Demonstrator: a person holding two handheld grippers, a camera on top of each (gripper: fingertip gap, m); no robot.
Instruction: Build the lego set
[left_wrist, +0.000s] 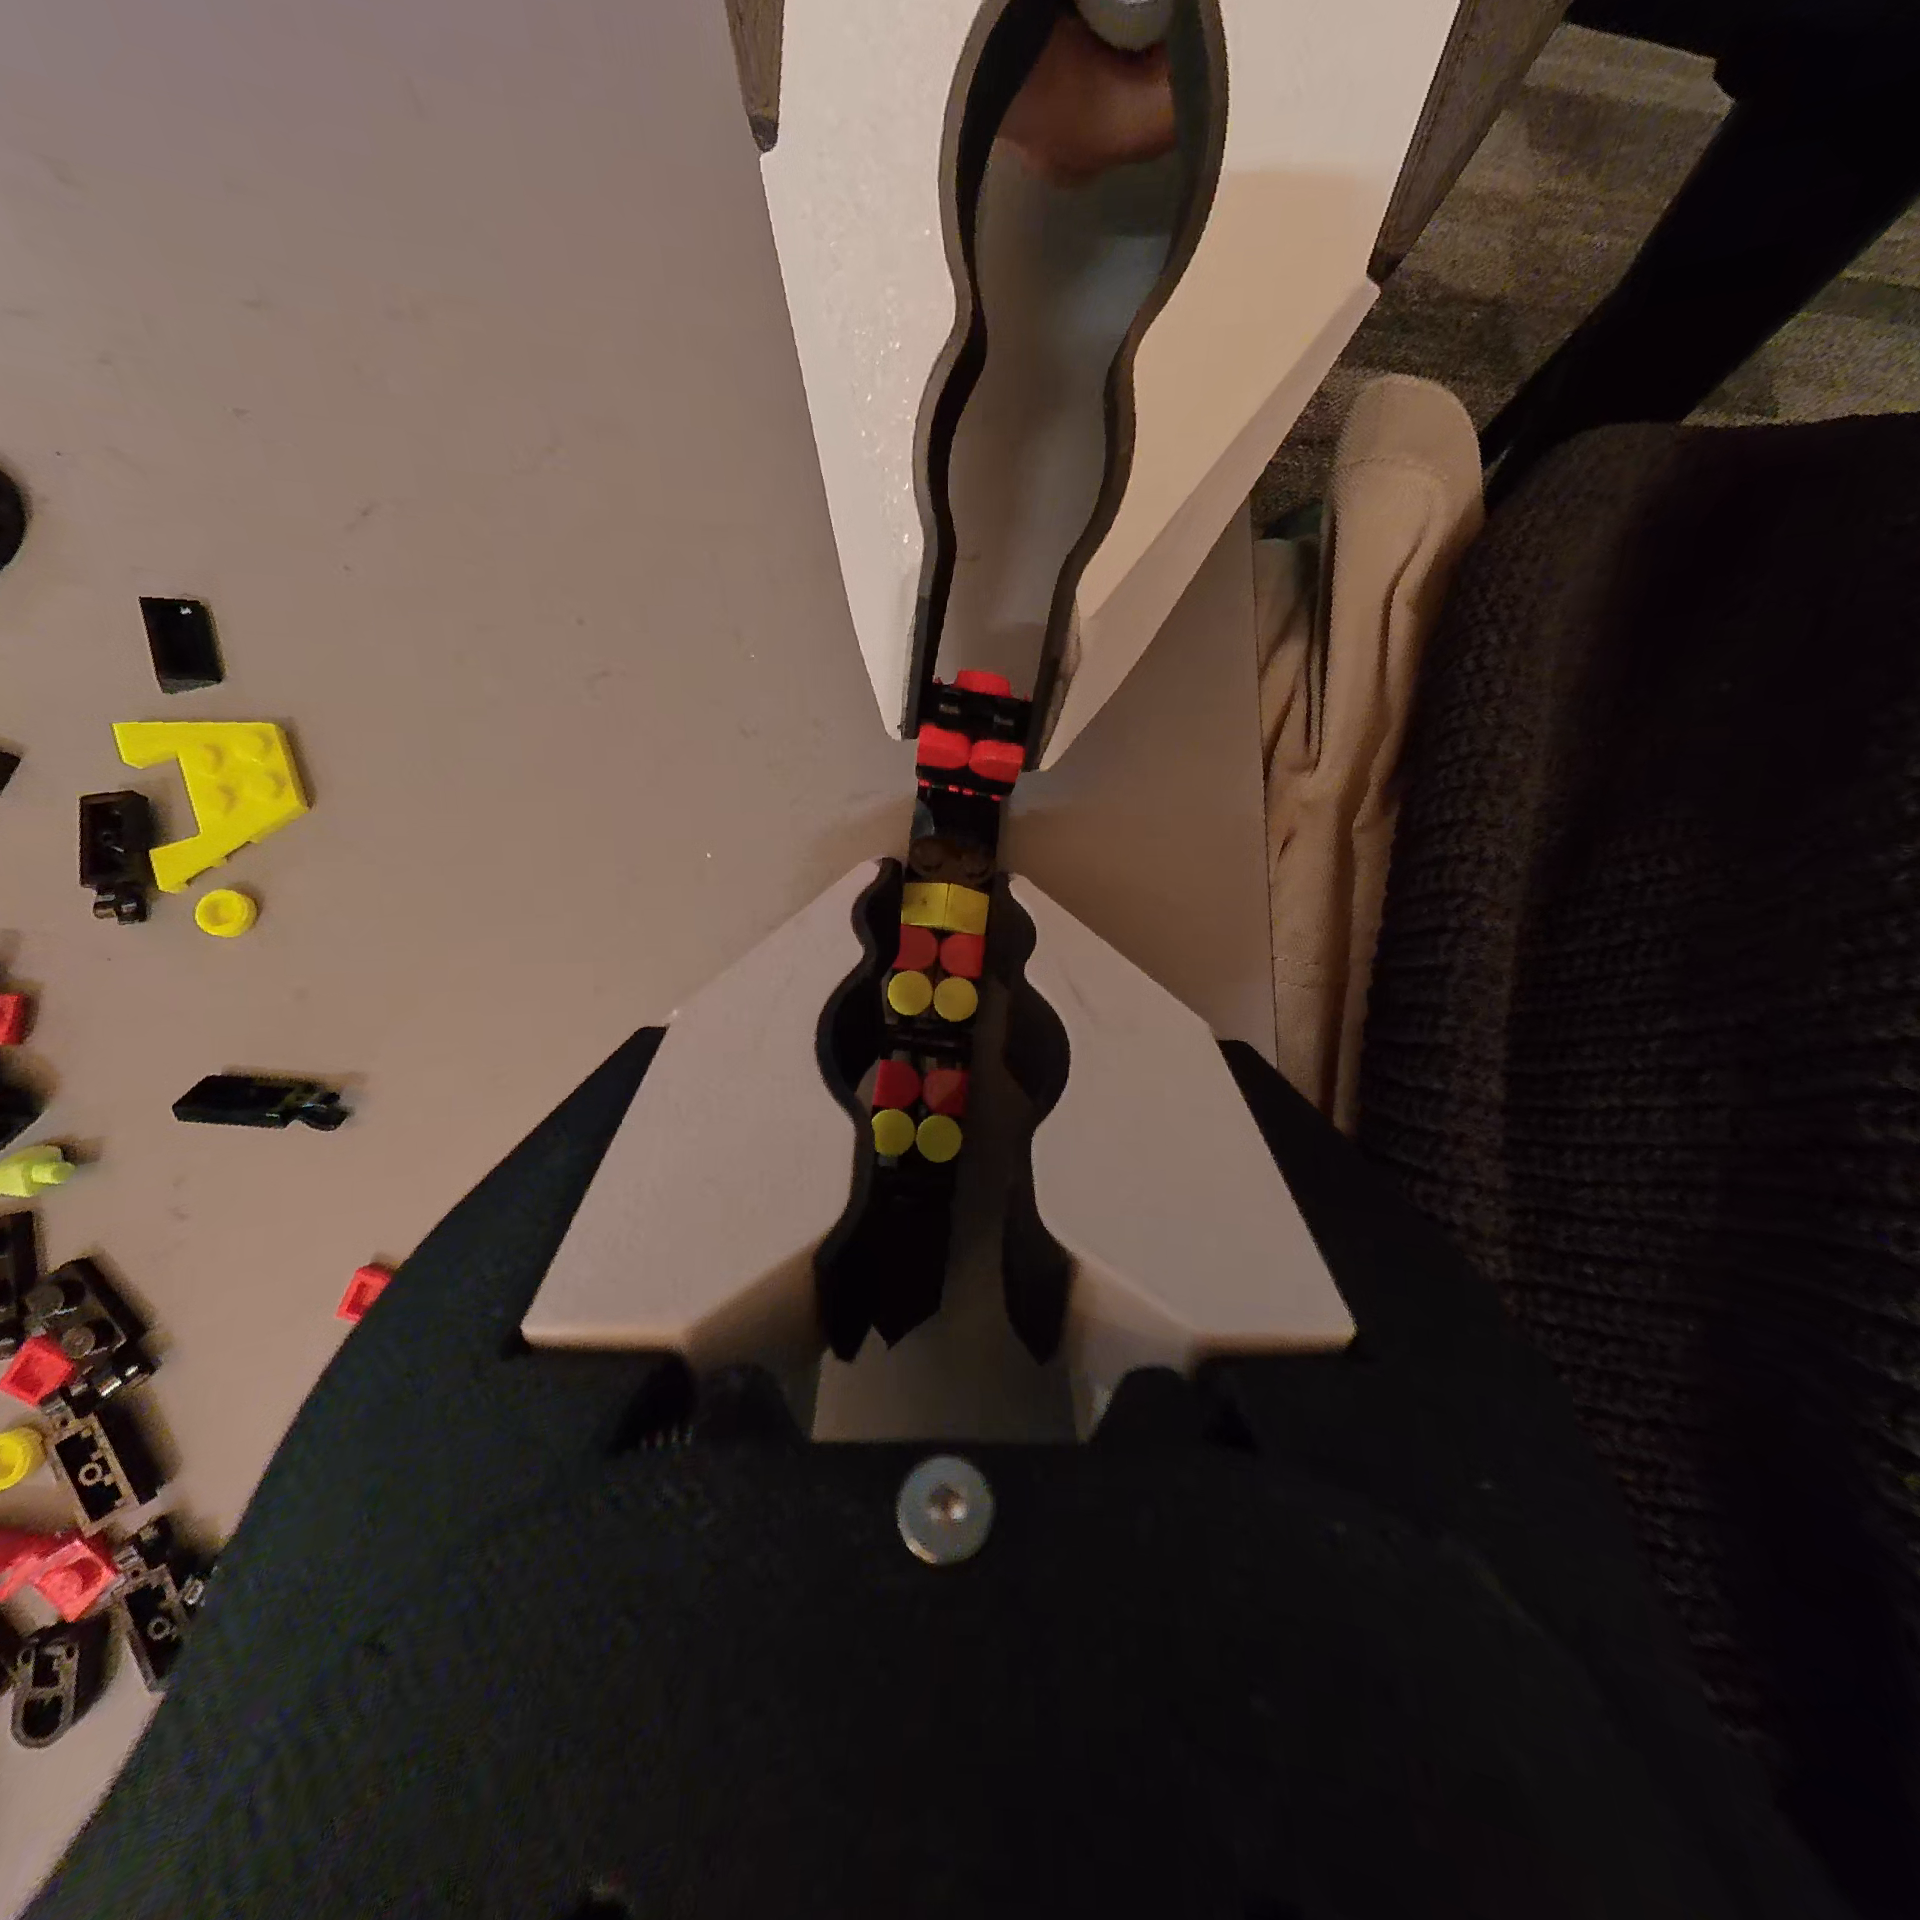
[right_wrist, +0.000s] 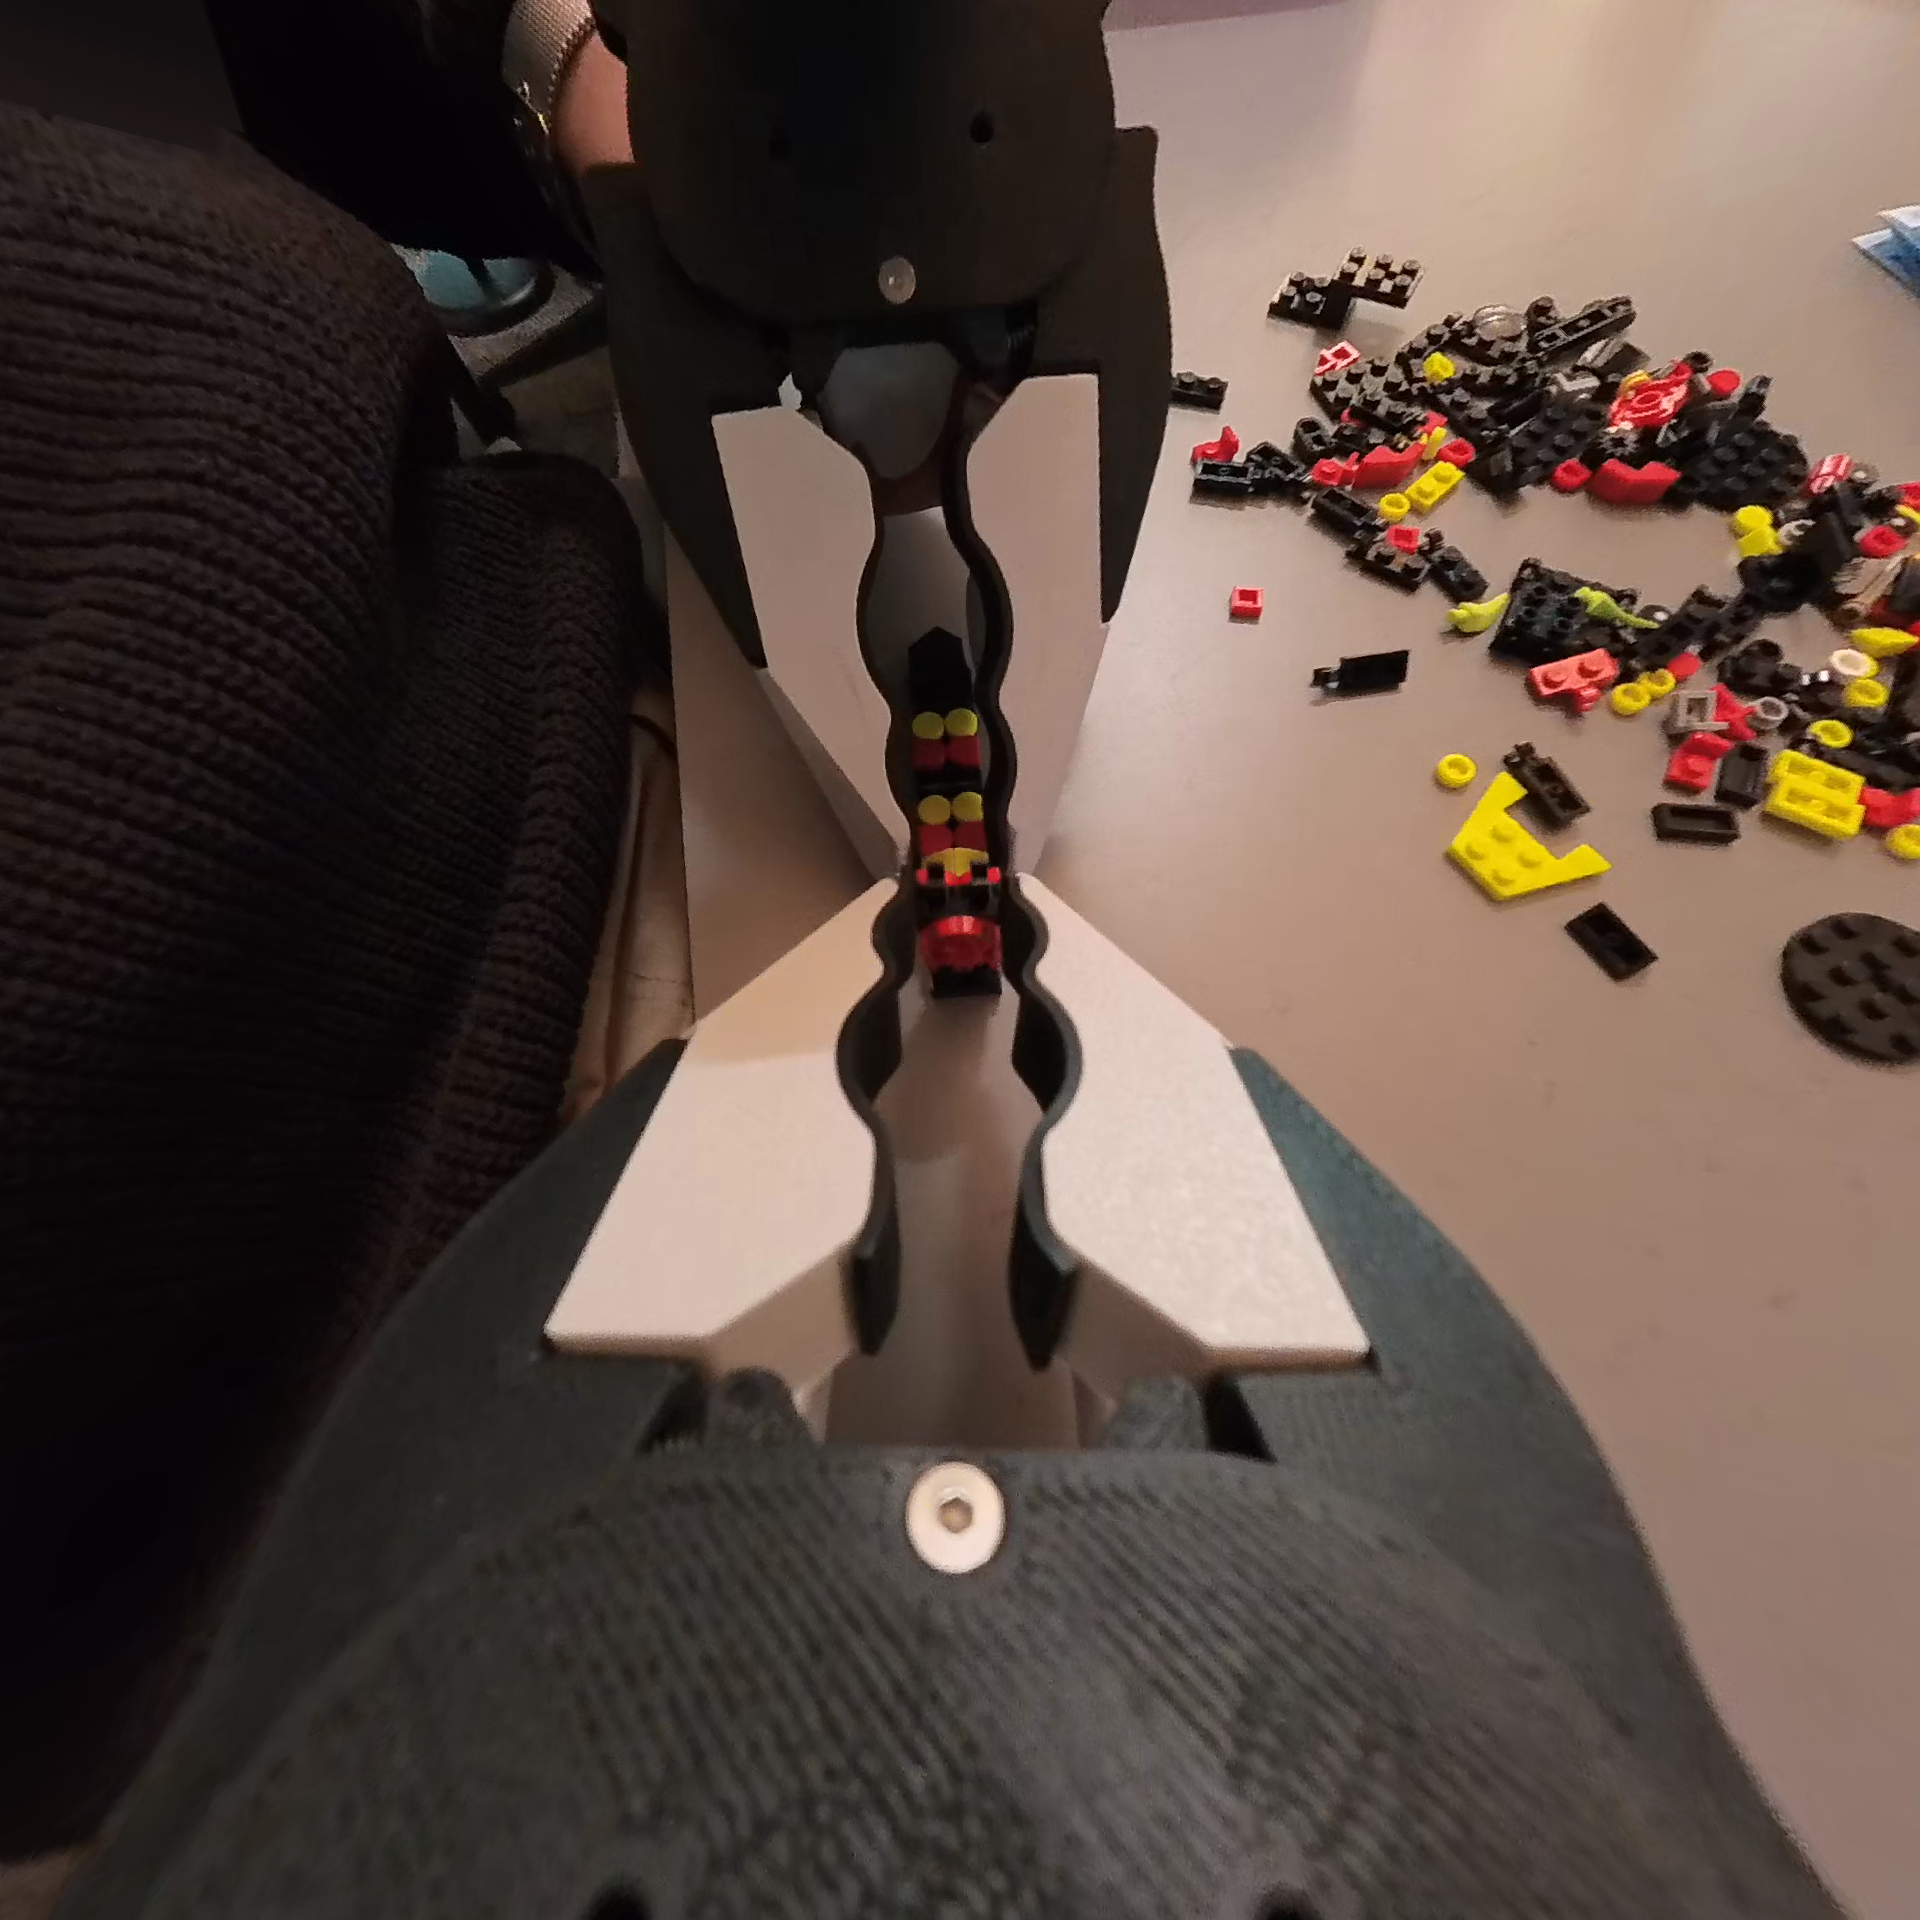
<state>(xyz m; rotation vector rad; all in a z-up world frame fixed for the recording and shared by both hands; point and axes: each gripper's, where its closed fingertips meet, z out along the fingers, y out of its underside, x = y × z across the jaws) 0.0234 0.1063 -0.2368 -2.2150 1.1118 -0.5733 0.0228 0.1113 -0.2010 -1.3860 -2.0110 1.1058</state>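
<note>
The left gripper (left_wrist: 940, 894), a black textured body with white wedge-shaped fingers lined in wavy black pads, points away from its camera, its jaws drawn nearly together. Facing it tip to tip is the right gripper (right_wrist: 951, 894) of the same build, jaws likewise narrowed to a slim gap. The two meet nose to nose above the table's near edge. A hand (left_wrist: 1091, 114) seems to grip the right gripper's rear, though it is dim.
</note>
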